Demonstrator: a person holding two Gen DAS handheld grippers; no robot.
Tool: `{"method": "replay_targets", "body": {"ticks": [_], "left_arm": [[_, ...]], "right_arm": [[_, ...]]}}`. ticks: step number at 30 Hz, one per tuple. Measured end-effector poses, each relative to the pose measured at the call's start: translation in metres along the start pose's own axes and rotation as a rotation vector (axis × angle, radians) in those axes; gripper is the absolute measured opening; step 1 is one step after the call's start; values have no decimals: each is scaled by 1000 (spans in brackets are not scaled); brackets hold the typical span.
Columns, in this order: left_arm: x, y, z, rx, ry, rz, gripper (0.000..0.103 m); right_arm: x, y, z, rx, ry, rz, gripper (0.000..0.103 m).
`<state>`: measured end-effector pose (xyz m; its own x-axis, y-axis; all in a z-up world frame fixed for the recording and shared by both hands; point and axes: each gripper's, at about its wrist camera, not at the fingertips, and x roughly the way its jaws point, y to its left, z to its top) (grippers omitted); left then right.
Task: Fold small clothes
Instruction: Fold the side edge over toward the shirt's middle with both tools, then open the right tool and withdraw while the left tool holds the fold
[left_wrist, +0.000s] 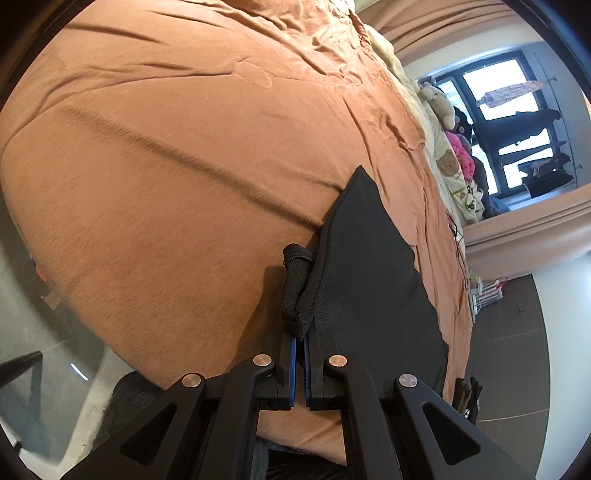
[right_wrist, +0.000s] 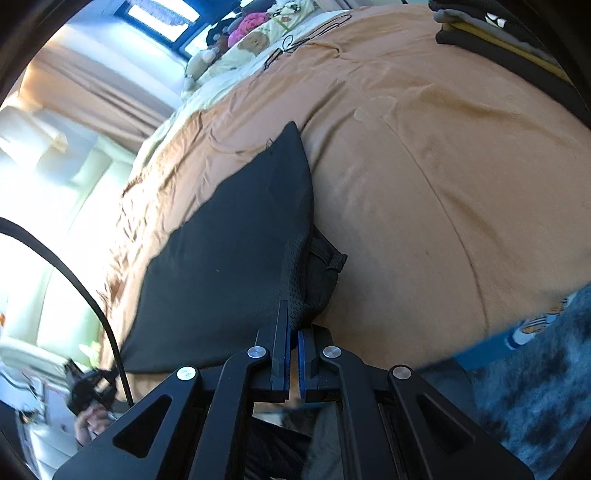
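Mid-fold: both claws pinched the black garment (left_wrist: 373, 266) over the bed (left_wrist: 166, 166).
Left gripper (left_wrist: 300, 338) and right gripper (right_wrist: 293, 332) were clamped nearly closed on its mesh edge; next, we judged, lay it flat toward the bed's near edge.

The black garment (left_wrist: 373, 266) is matt cloth, smooth over its broad face and open mesh along the edge pinched low in the frame. The orange bedsheet (left_wrist: 184, 166) is soft, creased, matt fabric. The left gripper (left_wrist: 300, 339) is matt black plastic with blue ridged pads (left_wrist: 293, 354) and shiny metal pins.

Folded clothes pile (right_wrist: 491, 33) cut off by frame edge.
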<state>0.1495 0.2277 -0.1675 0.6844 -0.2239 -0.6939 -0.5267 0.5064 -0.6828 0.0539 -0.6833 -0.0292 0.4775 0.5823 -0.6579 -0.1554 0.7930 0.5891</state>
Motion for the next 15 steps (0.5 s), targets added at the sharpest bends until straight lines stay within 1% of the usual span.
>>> {"method": "replay_targets", "body": {"ticks": [2,3,4,5,6,7,9,12,15], "left_arm": [[6,4,-2,-6,12,15,4],[10,5,-1,-1,20,16,7],[11,5,-2,5,23,17,18],[11,7,-3,7,23,16,26],[11,8,-3,4,20,7,38],[10,9,-3,-2,14,-13,41],[10,9,-3,-3,12,-23,42],[12,14,-5,-40,28,-53,42],[10,21,-9,-78,35,-83,42]], "right_arm": [[-1,6,-4,-41,18,-53,4],[-2,8,-3,-50,22,-75,8],[-5,9,-4,-58,19,-96,14],[-9,10,-3,-66,8,-108,18],[-13,13,-3,-70,-3,-121,30],[-17,14,-2,-72,-16,-136,43],[-31,20,2,-81,-64,-157,50],[-41,38,3,-120,-97,-157,50],[-38,66,1,-180,-100,-132,50]]}}
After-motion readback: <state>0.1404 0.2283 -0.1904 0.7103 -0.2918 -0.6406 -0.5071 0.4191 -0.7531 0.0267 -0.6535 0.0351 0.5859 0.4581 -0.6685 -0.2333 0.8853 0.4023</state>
